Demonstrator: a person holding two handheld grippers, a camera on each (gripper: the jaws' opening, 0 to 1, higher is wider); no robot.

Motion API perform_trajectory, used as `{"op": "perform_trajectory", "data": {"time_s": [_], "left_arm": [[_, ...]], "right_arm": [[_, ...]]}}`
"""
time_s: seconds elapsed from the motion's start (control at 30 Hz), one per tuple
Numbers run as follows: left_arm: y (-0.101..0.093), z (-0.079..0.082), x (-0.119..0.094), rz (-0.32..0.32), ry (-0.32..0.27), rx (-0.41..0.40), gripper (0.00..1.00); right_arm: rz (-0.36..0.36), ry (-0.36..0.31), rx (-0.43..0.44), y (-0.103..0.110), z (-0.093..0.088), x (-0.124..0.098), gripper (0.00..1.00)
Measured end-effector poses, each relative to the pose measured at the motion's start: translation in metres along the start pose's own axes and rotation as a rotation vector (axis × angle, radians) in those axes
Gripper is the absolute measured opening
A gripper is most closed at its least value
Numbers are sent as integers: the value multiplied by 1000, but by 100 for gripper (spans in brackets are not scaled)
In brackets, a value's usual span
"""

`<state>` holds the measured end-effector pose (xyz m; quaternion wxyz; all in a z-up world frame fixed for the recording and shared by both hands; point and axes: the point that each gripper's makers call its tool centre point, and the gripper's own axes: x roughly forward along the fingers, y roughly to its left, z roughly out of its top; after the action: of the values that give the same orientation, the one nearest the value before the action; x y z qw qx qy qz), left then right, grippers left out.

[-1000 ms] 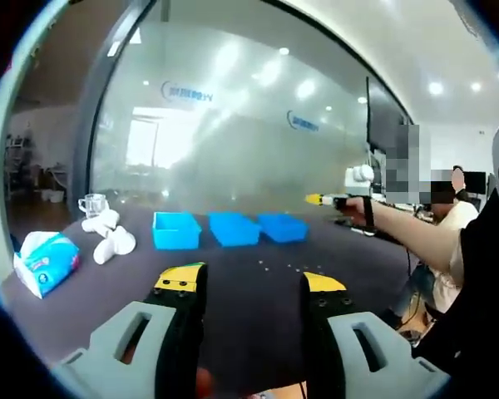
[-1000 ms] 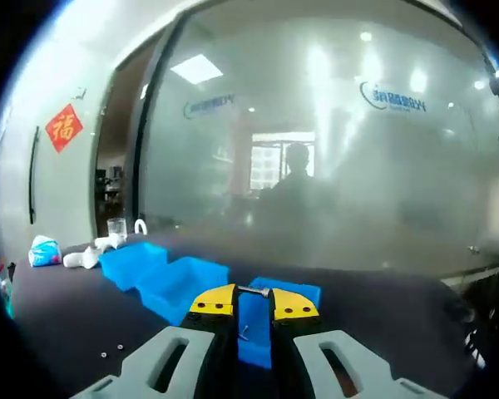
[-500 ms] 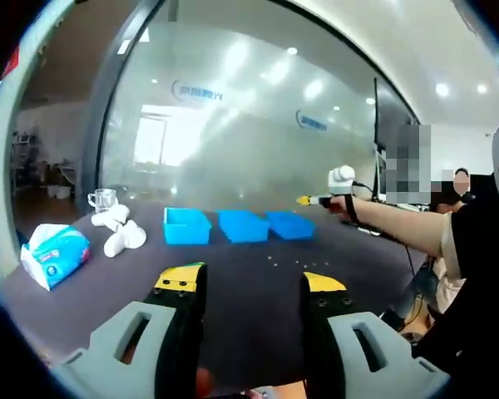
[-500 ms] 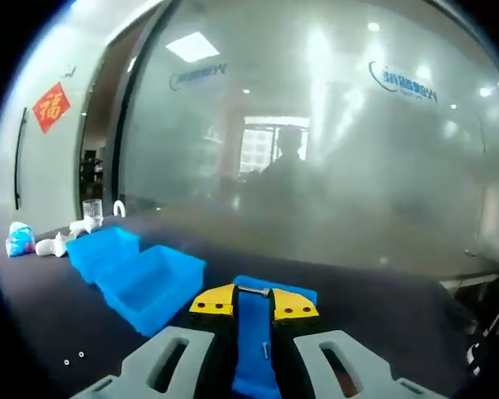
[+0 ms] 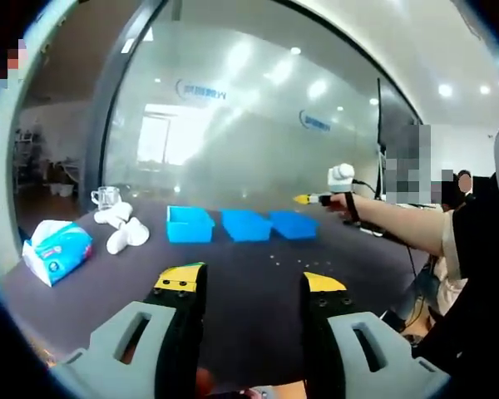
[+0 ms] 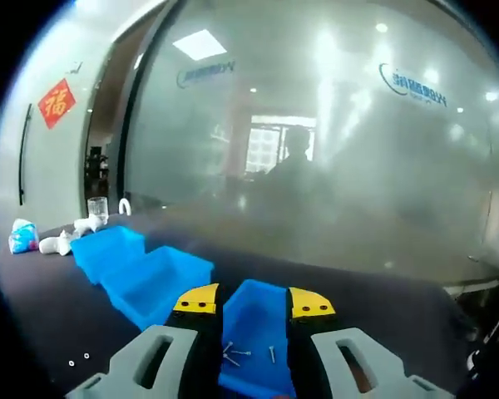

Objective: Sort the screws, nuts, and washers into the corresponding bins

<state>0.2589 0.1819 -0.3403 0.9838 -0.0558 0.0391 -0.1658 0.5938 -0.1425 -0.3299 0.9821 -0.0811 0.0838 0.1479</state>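
Three blue bins stand in a row on the dark table: the left bin (image 5: 190, 224), the middle bin (image 5: 246, 224) and the right bin (image 5: 293, 224). Small metal parts (image 5: 291, 262) lie scattered in front of them. My left gripper (image 5: 251, 280) hovers open and empty over the near table. A person's gloved hand holds my right gripper (image 5: 306, 199) above the right bin. In the right gripper view, my right gripper (image 6: 254, 301) is open directly over that bin (image 6: 258, 309), where screws (image 6: 233, 356) lie on the floor. The other two bins (image 6: 160, 278) extend to the left.
A tissue pack (image 5: 56, 252), white lumpy objects (image 5: 125, 237) and a glass cup (image 5: 105, 197) sit at the table's left end. A frosted glass wall runs behind the table. The person's arm (image 5: 399, 229) reaches in from the right. Two loose parts (image 6: 77, 362) lie near the bins.
My right gripper held a screw between shut jaws; now the jaws stand open and the screw is gone from them. The left gripper has barely moved.
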Motion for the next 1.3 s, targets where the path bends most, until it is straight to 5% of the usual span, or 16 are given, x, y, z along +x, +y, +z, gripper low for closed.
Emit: {"op": "perform_trajectory", "data": {"time_s": [0.57, 0.67, 0.8, 0.97, 1.3], "left_arm": [[-7, -3, 8, -34, 4, -6, 43], [-10, -3, 9, -45, 6, -1, 43], [-10, -3, 11, -55, 10, 9, 43], [-7, -7, 15, -64, 27, 17, 44], [-14, -5, 19, -104, 35, 36, 45]], "right_arm": [[151, -117, 74, 30, -4, -113, 30], [223, -123, 157, 44, -11, -137, 32], [226, -142, 145, 45, -19, -168, 32], [206, -154, 17, 42, -39, -200, 35], [155, -129, 49, 34, -77, -254, 37]]}}
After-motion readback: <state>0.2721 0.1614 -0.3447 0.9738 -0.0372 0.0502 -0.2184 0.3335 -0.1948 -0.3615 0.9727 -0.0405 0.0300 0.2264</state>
